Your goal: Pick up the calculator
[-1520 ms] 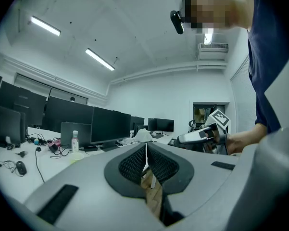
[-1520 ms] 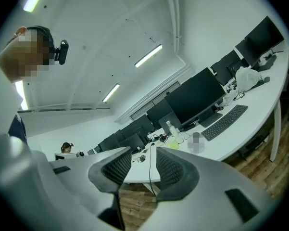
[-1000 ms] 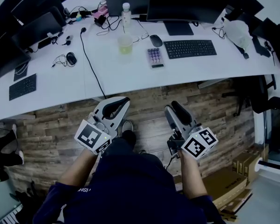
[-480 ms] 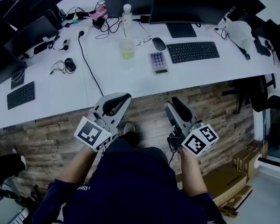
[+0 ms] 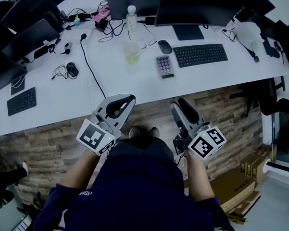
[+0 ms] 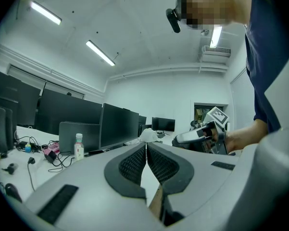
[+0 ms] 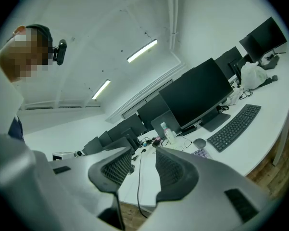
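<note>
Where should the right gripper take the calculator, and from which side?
Likely across its two long edges, coming down from above. The calculator lies flat on the white desk, long axis pointing away from the person, with bare desk toward the cup and the keyboard. The right gripper has its jaws apart.

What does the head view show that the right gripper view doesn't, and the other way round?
Only the head view: the left gripper and the green cup. Only the right gripper view: ceiling lights, and the open gap between the jaws of the right gripper, nothing in it. Both: the calculator, bottle, mouse and black keyboard on the white desk.
</note>
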Demonstrator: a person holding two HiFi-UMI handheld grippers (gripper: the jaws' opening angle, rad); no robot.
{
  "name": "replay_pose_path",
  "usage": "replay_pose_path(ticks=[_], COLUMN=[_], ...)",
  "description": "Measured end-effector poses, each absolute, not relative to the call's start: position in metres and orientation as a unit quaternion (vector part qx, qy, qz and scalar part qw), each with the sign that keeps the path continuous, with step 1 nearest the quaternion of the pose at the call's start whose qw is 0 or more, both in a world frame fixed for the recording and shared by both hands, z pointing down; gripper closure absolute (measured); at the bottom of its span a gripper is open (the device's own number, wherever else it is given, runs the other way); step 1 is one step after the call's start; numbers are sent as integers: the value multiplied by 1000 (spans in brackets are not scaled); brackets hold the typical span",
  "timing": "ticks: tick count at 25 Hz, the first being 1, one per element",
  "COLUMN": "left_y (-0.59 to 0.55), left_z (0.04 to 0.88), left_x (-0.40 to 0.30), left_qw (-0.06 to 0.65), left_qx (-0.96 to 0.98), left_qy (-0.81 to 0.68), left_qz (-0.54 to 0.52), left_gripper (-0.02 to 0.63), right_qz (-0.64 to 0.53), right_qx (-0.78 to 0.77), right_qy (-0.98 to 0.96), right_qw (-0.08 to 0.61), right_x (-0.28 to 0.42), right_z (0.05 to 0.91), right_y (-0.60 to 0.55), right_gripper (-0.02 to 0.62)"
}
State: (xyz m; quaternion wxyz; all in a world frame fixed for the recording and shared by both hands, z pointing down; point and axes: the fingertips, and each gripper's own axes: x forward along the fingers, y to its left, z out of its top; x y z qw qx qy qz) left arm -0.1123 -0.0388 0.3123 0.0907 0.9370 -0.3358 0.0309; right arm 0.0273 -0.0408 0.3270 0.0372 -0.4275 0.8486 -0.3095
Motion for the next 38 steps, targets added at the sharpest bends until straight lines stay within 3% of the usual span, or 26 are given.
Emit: replay_pose_path(ticks=[16,38], left_y=[-89,-178], left_z=[325,386], left_x=[-91,-51], left_qw=[98,163], left_qx=[929,885], left_qy=[-356,-427], left_qz=[39,87], left_gripper=[574,574], right_qz=[-326,-400], right_qx=[-403,-335], right_qy=[855,853], right_qw=[26,-28], right_x=[45,76], right_z=[344,423], right_y=[-99,-199], right_gripper=[443,443])
